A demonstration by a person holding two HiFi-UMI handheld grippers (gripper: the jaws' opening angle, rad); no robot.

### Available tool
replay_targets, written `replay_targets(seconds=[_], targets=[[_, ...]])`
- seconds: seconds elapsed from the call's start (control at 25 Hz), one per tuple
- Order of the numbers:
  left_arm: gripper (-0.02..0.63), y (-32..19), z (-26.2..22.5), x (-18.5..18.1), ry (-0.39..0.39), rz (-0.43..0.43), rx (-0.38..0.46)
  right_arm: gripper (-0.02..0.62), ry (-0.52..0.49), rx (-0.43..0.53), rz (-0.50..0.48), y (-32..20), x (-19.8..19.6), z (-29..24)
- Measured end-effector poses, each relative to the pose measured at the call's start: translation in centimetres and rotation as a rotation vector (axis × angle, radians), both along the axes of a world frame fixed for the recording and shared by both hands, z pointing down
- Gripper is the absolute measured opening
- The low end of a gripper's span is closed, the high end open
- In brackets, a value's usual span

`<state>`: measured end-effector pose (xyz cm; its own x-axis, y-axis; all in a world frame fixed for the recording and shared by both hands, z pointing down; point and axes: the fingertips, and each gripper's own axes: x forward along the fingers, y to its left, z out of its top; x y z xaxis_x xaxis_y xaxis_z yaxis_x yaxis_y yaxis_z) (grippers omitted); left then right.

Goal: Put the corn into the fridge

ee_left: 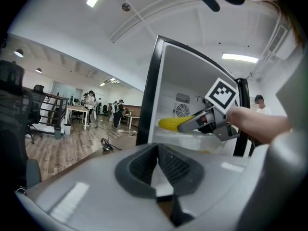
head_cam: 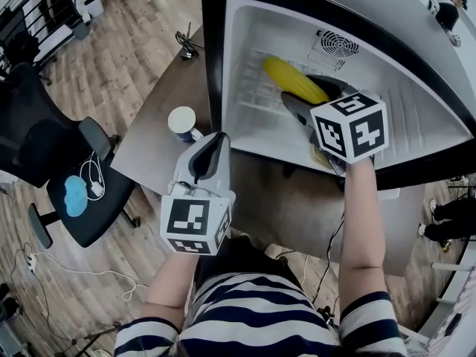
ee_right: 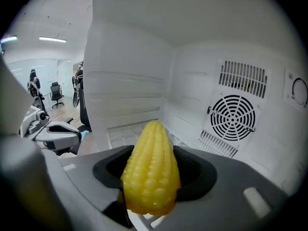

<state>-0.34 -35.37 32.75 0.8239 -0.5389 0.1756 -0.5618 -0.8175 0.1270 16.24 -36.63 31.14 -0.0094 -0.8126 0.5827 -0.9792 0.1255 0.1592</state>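
A yellow corn cob is clamped between the jaws of my right gripper, which reaches inside the open white fridge. The cob points toward the back wall with its round fan grille. My left gripper hangs outside the fridge, in front of its lower left corner, jaws shut on nothing.
A white cup with a blue band stands on the brown table left of the fridge. A black office chair with a blue patch sits at the left. The fridge's black frame borders the opening.
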Motion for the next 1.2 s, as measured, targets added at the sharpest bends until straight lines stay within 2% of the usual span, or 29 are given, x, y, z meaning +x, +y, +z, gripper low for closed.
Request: replay_targets(seconds=[0.36,0.84,1.2], targets=[[0.0,0.1,-0.2,-0.3,0.0,-0.01,0.006,0.261,0.045,0.035,0.008,0.1,-0.2,-0.2],[0.0,1.6,-0.7,-0.4,-0.006,-0.019,0.02,0.272,-0.013,0.173,0.042,1.9,-0.2,-1.9],[0.0,3.1,-1.3,-0.2,-0.009,-0.052,0.032,0.27,-0.03,0.286,0.082,5.2,0.5,-3.3]])
